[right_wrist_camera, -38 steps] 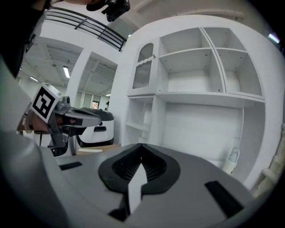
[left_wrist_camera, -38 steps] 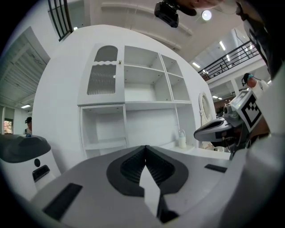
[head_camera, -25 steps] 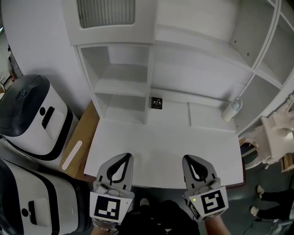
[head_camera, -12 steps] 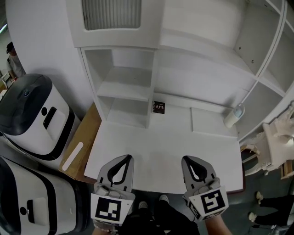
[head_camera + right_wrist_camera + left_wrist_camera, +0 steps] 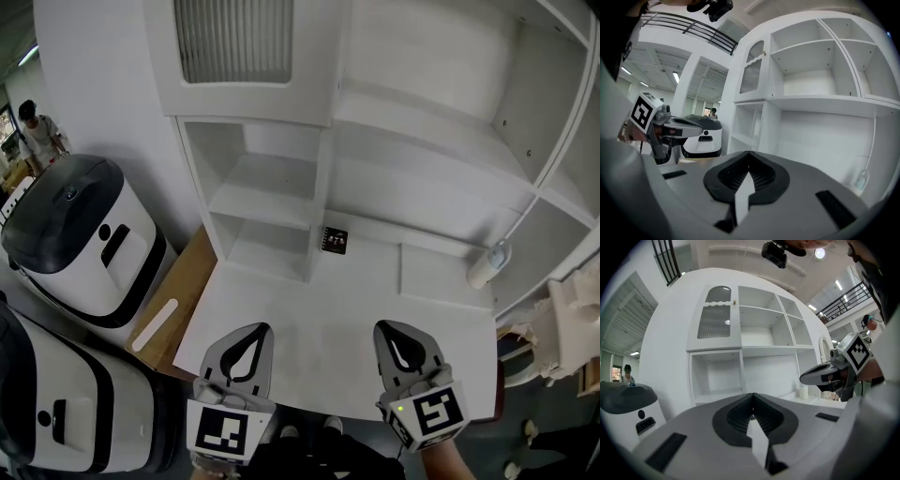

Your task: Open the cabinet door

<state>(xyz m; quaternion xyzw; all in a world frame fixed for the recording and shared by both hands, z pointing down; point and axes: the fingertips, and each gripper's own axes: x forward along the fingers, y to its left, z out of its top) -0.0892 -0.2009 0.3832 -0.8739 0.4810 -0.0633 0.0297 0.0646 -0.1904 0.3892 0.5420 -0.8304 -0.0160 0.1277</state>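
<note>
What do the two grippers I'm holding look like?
Both the left gripper and right gripper have light grey curved jaws lined with black ribbed pads. Each carries a white cube with black square markers. A small green light glows on the right one's cube.

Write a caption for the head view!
Left gripper and right gripper, both shut, face the closed cabinet door.

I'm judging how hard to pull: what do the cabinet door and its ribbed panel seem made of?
The cabinet door looks like painted wood or board: smooth matte white, no grain showing. Its ribbed panel looks like reeded glass or plastic: grey, fine vertical lines; which, I can't tell.
</note>
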